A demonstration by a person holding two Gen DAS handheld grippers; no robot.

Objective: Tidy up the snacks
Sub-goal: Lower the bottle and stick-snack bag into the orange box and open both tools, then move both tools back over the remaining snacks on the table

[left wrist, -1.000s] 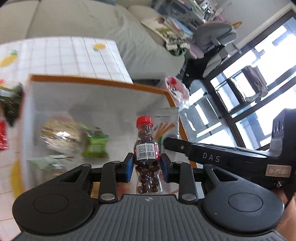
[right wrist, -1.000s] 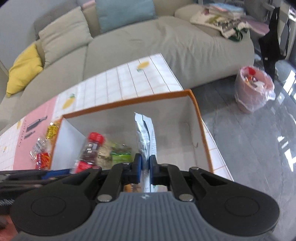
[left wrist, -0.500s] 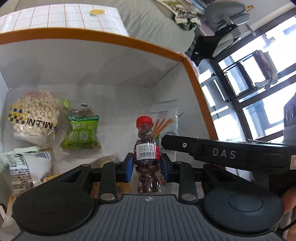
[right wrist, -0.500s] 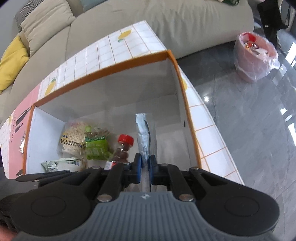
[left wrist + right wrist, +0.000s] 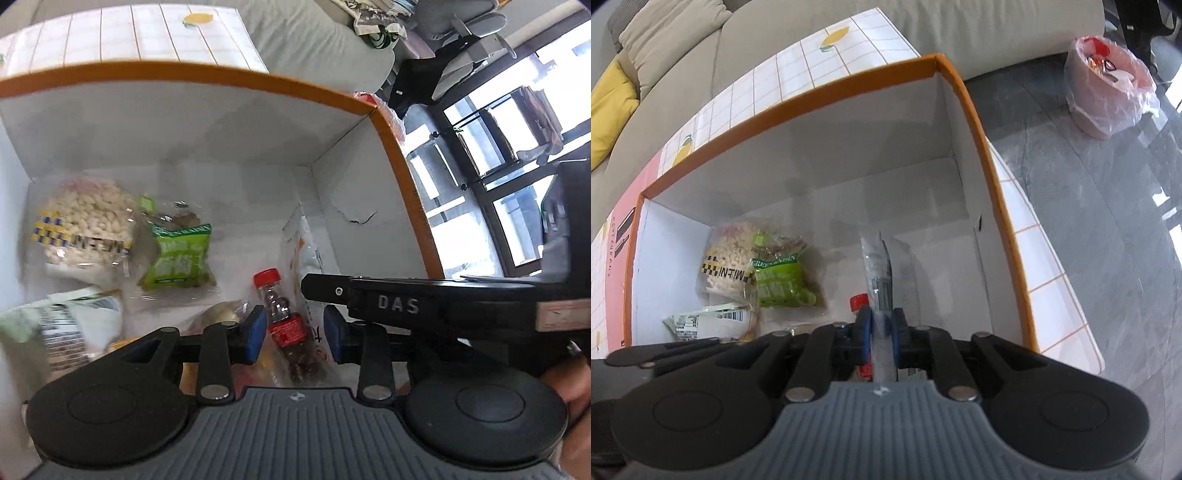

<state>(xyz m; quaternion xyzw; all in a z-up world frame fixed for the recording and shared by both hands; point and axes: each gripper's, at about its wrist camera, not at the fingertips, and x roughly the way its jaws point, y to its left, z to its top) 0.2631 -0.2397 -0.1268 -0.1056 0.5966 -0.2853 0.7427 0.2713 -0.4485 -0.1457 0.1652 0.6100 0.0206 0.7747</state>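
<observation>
In the left wrist view, our left hand-held gripper [image 5: 294, 334] is opening, its blue pads clear of the small bottle [image 5: 286, 325] of chocolate balls tilted at lower centre inside the orange-rimmed box [image 5: 391, 133]. The bottle looks rigid, smooth and light; we judge the labelled waist the best hold.

In the right wrist view, our right hand-held gripper [image 5: 882, 334] is opening around the foil snack packet [image 5: 877, 273] standing edge-on at frame centre. It seems light, floppy, crinkly; its sealed edge suits pinching.
</observation>
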